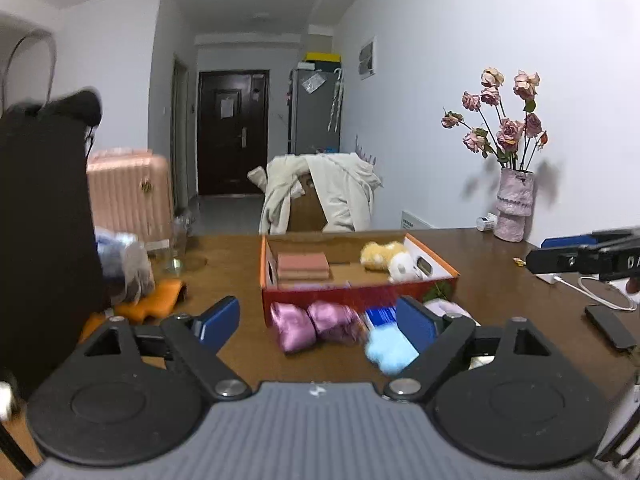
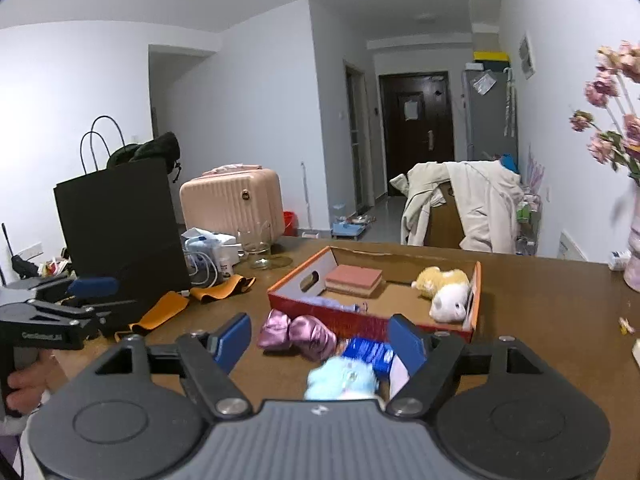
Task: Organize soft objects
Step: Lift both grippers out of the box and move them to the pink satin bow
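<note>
A brown wooden table is seen in a white-walled room with a dark door beyond. Both the left gripper and the right gripper are spread wide and nothing is held. An orange cardboard box, containing a yellow-and-white plush and a pink sponge, is placed ahead. A shiny pink bow and a light blue fluffy toy are lying just before it.

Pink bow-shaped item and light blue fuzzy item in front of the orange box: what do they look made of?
Pink bow-shaped item: seemingly satin-like fabric, glossy highlights on puffy folds. Light blue fuzzy item: probably plush; soft, matte, blurred outline.
</note>
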Tool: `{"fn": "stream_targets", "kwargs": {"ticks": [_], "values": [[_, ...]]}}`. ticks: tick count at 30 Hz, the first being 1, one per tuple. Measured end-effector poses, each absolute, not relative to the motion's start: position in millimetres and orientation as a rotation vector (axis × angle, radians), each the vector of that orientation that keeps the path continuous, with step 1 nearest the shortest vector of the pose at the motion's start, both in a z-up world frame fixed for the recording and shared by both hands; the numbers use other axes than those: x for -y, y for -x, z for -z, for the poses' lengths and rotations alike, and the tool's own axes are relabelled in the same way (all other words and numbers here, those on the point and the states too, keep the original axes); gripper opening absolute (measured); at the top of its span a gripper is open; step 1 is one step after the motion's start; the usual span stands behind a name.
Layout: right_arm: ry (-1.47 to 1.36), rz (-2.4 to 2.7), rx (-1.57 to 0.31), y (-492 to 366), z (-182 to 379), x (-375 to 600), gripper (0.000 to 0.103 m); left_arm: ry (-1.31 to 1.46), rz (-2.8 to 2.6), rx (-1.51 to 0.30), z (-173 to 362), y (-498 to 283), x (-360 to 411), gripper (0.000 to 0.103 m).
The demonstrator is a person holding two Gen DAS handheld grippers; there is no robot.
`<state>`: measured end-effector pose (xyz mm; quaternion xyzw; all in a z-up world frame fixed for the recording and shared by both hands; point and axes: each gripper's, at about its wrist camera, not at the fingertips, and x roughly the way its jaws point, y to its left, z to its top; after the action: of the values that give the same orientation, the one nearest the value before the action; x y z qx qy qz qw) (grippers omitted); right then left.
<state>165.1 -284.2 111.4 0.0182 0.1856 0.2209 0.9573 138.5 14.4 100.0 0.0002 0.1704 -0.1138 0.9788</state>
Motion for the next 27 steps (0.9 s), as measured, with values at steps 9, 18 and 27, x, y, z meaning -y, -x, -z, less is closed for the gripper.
{"fn": "stream_targets", "kwargs": {"ticks": [9,18,27], "values": [[-0.102,-0.410,-0.346,-88.3,-59.0,277.9,0.081,0.045,0.172,-0.379,-59.2,-83.3,-17.7,0.090],[-0.167,-0.397,-0.404,-81.7,-35.0,278.8,0.081,0.032,0.149,-0.409,-50.4,-91.4,-15.9,0.091],[-0.215,-0.407,-0.413,-136.6,-39.0,274.9,0.069,0.059,0.126,-0.475,-39.9,-140.6,-23.0,0.091]]}}
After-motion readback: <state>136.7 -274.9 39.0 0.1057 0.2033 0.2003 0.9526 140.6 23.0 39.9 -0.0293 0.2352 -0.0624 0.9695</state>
